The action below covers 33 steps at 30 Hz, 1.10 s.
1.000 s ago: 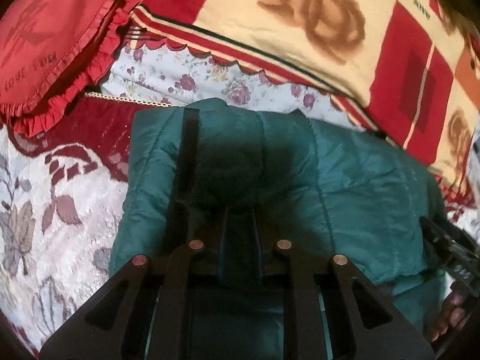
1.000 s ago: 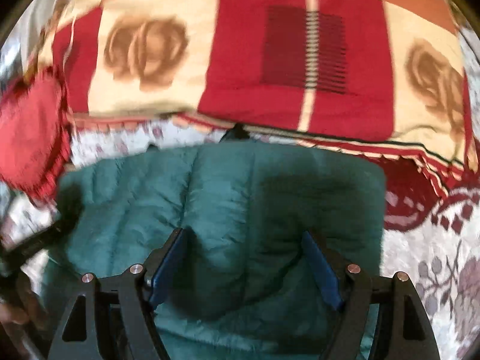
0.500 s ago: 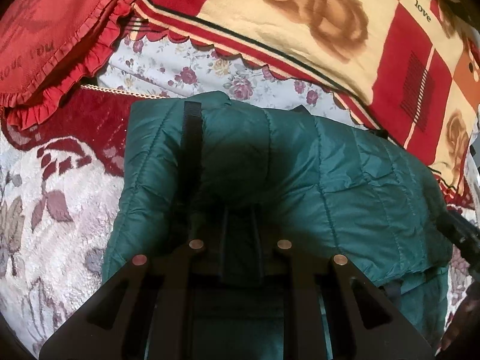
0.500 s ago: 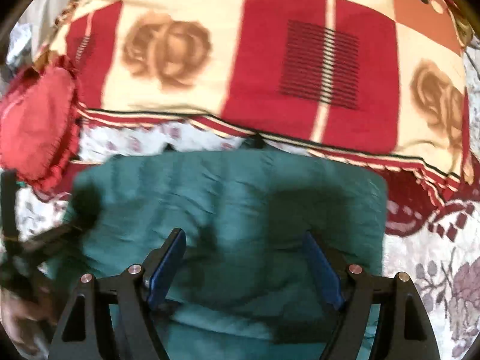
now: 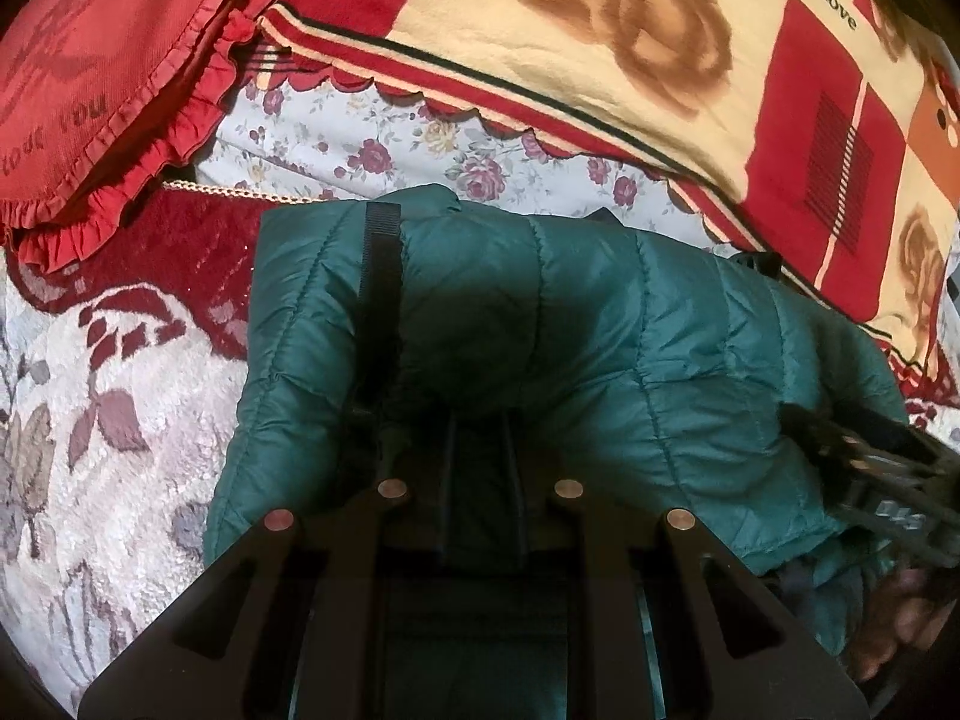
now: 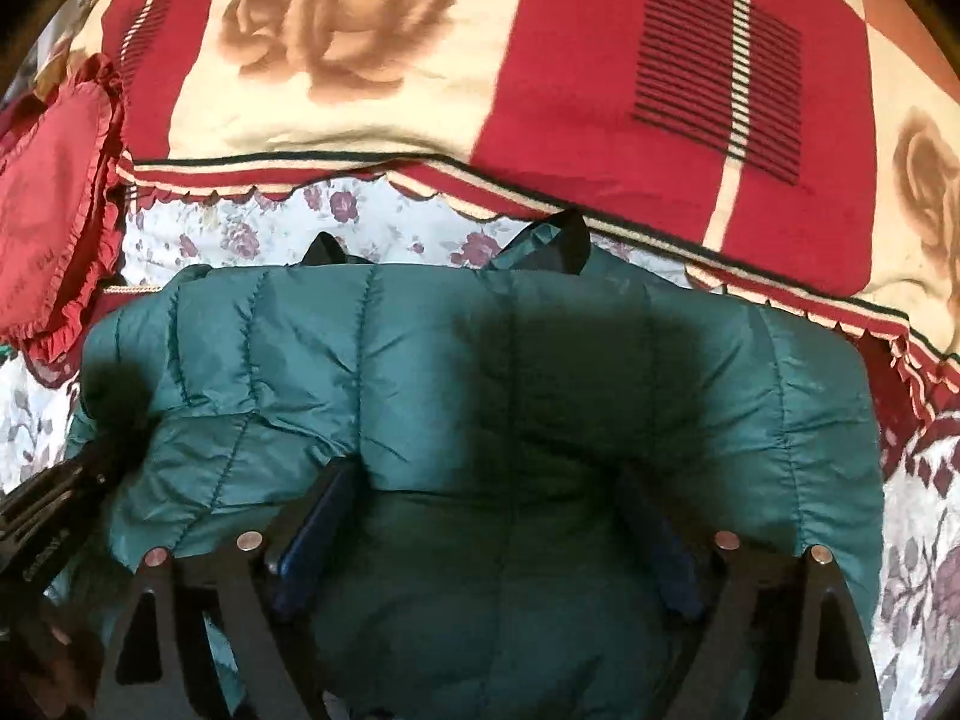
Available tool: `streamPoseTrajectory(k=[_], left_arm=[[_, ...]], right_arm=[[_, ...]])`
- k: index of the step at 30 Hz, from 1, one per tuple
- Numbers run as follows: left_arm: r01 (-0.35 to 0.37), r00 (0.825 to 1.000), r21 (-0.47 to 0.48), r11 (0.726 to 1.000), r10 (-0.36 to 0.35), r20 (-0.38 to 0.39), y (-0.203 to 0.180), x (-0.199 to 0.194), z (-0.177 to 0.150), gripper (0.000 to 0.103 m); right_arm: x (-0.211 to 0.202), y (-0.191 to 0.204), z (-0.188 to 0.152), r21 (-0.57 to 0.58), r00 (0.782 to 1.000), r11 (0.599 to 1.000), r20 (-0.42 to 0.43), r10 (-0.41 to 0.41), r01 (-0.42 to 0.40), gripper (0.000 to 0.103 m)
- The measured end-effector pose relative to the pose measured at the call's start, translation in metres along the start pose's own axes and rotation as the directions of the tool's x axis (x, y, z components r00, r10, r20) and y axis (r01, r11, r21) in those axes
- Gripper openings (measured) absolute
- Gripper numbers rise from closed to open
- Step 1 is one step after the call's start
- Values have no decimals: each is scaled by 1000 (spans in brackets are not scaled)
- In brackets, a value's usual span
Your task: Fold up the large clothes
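Note:
A dark green quilted jacket [image 5: 600, 348] lies folded on the bed, with a black strap [image 5: 378, 276] running down its left part. My left gripper [image 5: 480, 468] is shut on a fold of the jacket at its near edge. In the right wrist view the jacket [image 6: 540, 360] fills the middle. My right gripper [image 6: 498, 516] is open, its blue-padded fingers [image 6: 312, 540] spread wide, with the near fabric bulging between them. The right gripper also shows at the right edge of the left wrist view [image 5: 870, 480].
A red, cream and orange rose-patterned blanket [image 5: 600, 48] lies bunched behind the jacket. A red frilled cushion [image 5: 90, 72] sits at the far left. The bedspread [image 5: 108, 396] is white with red and grey leaves, and a floral sheet [image 5: 390, 144] shows between jacket and blanket.
The right gripper has pressed forward and down into the jacket, whose fabric now bulges between its fingers. The left gripper has stayed shut on the fold and drawn slightly back.

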<state>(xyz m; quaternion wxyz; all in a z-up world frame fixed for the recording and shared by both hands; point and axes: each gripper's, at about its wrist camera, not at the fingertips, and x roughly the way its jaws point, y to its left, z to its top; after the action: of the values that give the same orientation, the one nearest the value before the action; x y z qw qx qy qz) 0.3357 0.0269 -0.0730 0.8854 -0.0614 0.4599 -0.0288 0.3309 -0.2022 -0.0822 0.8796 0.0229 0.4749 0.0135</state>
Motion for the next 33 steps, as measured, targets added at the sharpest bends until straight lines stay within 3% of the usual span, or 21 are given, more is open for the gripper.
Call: streamPoseTrajectory(k=[5, 7, 13, 20, 27, 33], left_arm=[[3, 1000, -12, 1000, -3, 24, 0, 0, -1, 15], [0, 1000, -11, 1000, 0, 28, 0, 0, -2, 15], [-5, 999, -7, 1000, 6, 42, -1, 0, -3, 15], [-26, 998, 18, 1000, 24, 65, -4, -5, -7, 15], [-19, 996, 42, 999, 15, 88, 2, -45, -21, 15], [-49, 992, 83, 995, 39, 118, 11, -87, -51, 15]], right_arm=[[-54, -23, -12, -11, 993, 1000, 116, -25, 26, 86], [-62, -39, -19, 9, 992, 999, 125, -37, 36, 86], [-31, -82, -34, 83, 996, 993, 39, -85, 82, 83], [-29, -79, -37, 68, 995, 993, 23, -94, 92, 83], [-91, -85, -62, 126, 993, 990, 108, 51, -64, 83], [-134, -80, -103, 114, 987, 989, 137, 79, -95, 90]])
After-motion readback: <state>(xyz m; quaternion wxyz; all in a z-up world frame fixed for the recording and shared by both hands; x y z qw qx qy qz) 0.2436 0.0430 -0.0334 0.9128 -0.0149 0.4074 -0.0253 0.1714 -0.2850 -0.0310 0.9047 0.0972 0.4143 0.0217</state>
